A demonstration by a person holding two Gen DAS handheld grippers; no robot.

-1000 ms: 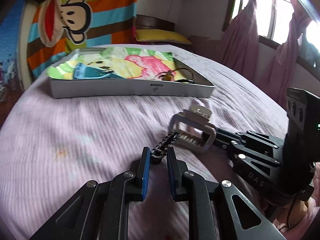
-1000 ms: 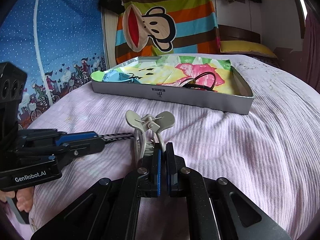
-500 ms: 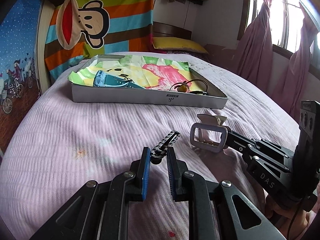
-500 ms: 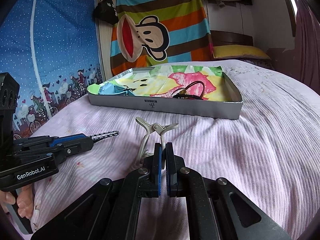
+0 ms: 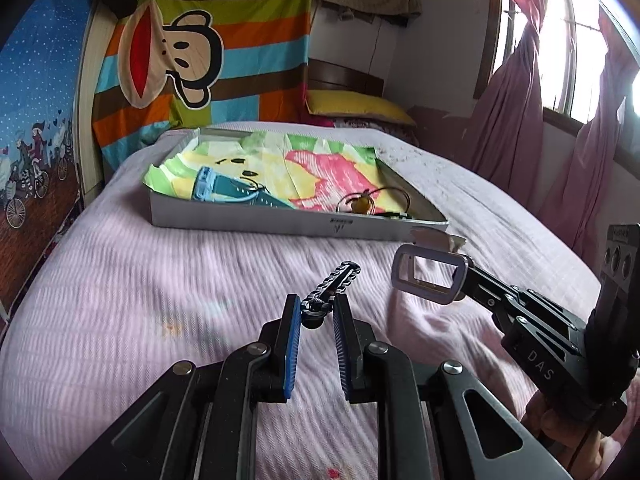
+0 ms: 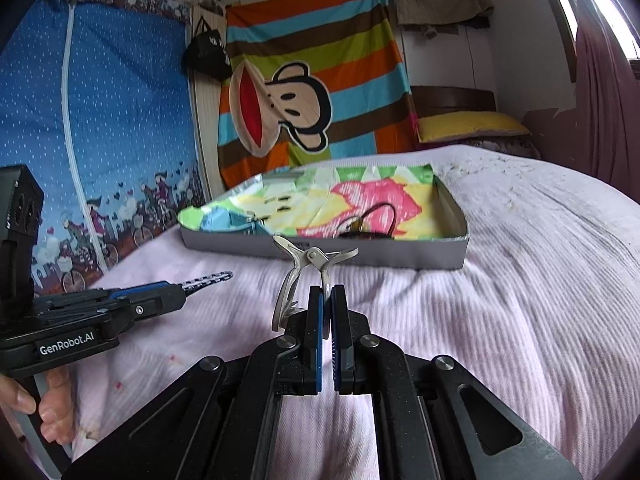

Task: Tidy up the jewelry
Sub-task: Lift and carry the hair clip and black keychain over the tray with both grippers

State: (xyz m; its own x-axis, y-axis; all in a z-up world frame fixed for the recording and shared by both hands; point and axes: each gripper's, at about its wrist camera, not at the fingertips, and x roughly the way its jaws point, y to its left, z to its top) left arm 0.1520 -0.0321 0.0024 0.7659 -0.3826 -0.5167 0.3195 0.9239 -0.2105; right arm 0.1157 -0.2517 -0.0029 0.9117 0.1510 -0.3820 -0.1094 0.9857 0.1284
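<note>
Your left gripper (image 5: 316,314) gripped a black braided bracelet (image 5: 331,288); your right gripper (image 6: 326,312) was clenched on a grey claw hair clip (image 6: 298,280), both above the bed short of the tray (image 6: 452,258). You needed level, steady carries.

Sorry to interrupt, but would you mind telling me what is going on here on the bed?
A person is sorting jewelry with two handheld grippers. The left gripper holds a dark braided bracelet by one end, and the right gripper is shut on a pale hair claw clip. Both are held above the pink bedspread, short of the grey tray, where a corded pendant already lies.
</note>
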